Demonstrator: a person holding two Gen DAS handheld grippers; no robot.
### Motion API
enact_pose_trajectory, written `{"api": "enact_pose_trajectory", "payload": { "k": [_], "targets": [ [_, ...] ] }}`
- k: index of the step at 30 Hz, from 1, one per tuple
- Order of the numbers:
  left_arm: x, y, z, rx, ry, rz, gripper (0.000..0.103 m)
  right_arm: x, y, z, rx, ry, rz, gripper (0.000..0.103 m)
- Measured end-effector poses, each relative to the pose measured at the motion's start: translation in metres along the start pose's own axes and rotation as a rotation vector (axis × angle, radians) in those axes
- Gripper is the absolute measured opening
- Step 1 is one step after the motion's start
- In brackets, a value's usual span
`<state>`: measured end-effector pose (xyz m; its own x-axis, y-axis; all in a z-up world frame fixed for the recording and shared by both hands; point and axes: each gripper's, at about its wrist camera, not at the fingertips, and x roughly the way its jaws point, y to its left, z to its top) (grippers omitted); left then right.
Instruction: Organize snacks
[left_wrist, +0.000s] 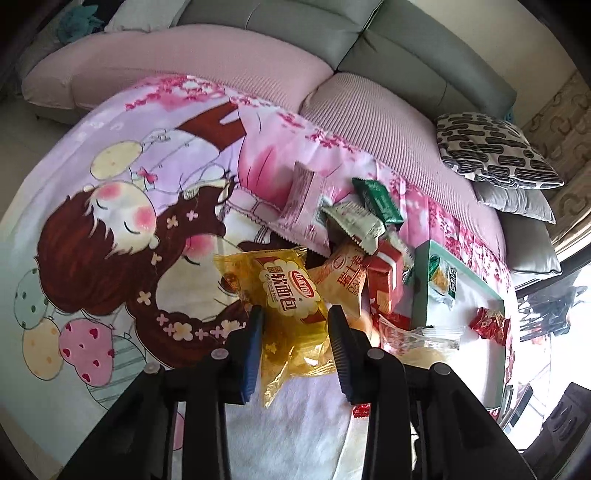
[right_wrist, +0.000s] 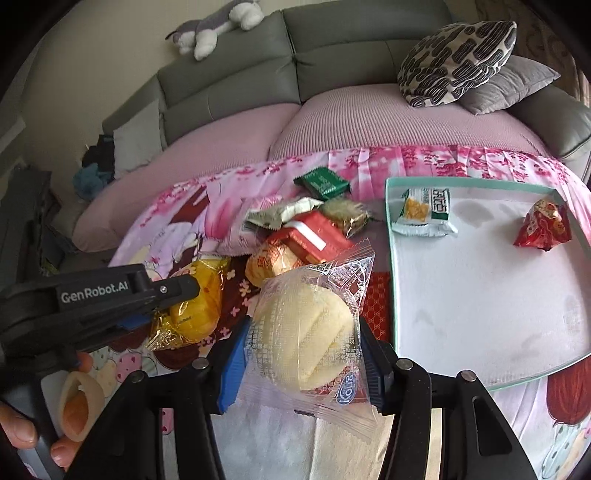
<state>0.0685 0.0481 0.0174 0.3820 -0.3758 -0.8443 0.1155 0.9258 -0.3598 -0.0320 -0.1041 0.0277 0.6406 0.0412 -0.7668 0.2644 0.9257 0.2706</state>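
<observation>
- Left gripper (left_wrist: 295, 317) clamps the yellow bread packet (left_wrist: 291, 295) between its fingers.
- Right gripper (right_wrist: 303, 332) clamps the clear-wrapped bun (right_wrist: 306, 332) (pale, ridged); white tray (right_wrist: 480, 295) lies just right of it.

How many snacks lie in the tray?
2: a green-white packet at the tray's far left corner, a red wrapper at its far right. None seem hidden.
</observation>
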Motion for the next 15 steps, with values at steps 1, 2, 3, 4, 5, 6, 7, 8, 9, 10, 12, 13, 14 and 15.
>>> {"api": "enact_pose_trajectory", "payload": {
  "k": [1, 2, 3, 4, 5, 6, 7, 8, 9, 10, 12, 13, 14, 15],
  "targets": [
    [-0.001, -0.001, 0.0, 0.004, -0.007, 0.004, 0.036, -0.002, -0.001, 0.001, 0.005, -0.008, 0.001, 0.057],
    [-0.001, -0.002, 0.0, 0.005, -0.009, 0.006, 0.036, -0.003, -0.003, 0.002, 0.009, -0.012, 0.001, 0.057],
    [-0.002, -0.002, 0.0, 0.005, -0.01, 0.006, 0.036, -0.004, -0.004, 0.002, 0.012, -0.013, 0.001, 0.057],
    [-0.002, -0.002, 0.0, 0.006, -0.009, 0.006, 0.036, -0.004, -0.005, 0.003, 0.014, -0.013, 0.0, 0.057],
    [-0.002, -0.002, -0.001, 0.008, -0.01, 0.007, 0.036, -0.003, -0.007, 0.003, 0.021, -0.012, -0.003, 0.057],
    [-0.002, -0.003, -0.001, 0.01, -0.014, 0.007, 0.036, -0.002, -0.009, 0.003, 0.027, -0.01, -0.005, 0.057],
    [-0.003, -0.005, -0.001, 0.013, -0.018, 0.005, 0.036, -0.002, -0.01, 0.003, 0.032, -0.01, -0.007, 0.057],
    [-0.004, -0.007, 0.0, 0.018, -0.026, 0.001, 0.036, -0.003, -0.014, 0.004, 0.039, -0.012, -0.01, 0.057],
    [-0.006, -0.009, 0.0, 0.024, -0.033, -0.001, 0.036, -0.005, -0.018, 0.004, 0.047, -0.016, -0.014, 0.057],
    [-0.008, -0.013, 0.0, 0.035, -0.046, -0.003, 0.036, -0.007, -0.022, 0.006, 0.056, -0.022, -0.019, 0.057],
    [-0.012, -0.022, 0.0, 0.063, -0.069, -0.004, 0.036, -0.013, -0.035, 0.008, 0.087, -0.04, -0.036, 0.057],
    [-0.013, -0.027, 0.0, 0.077, -0.077, -0.008, 0.036, -0.015, -0.043, 0.009, 0.107, -0.049, -0.047, 0.057],
    [-0.013, -0.032, 0.0, 0.09, -0.081, -0.017, 0.036, -0.019, -0.054, 0.011, 0.132, -0.059, -0.063, 0.057],
    [-0.013, -0.039, -0.001, 0.105, -0.083, -0.032, 0.036, -0.021, -0.062, 0.012, 0.153, -0.066, -0.078, 0.057]
  ]
}}
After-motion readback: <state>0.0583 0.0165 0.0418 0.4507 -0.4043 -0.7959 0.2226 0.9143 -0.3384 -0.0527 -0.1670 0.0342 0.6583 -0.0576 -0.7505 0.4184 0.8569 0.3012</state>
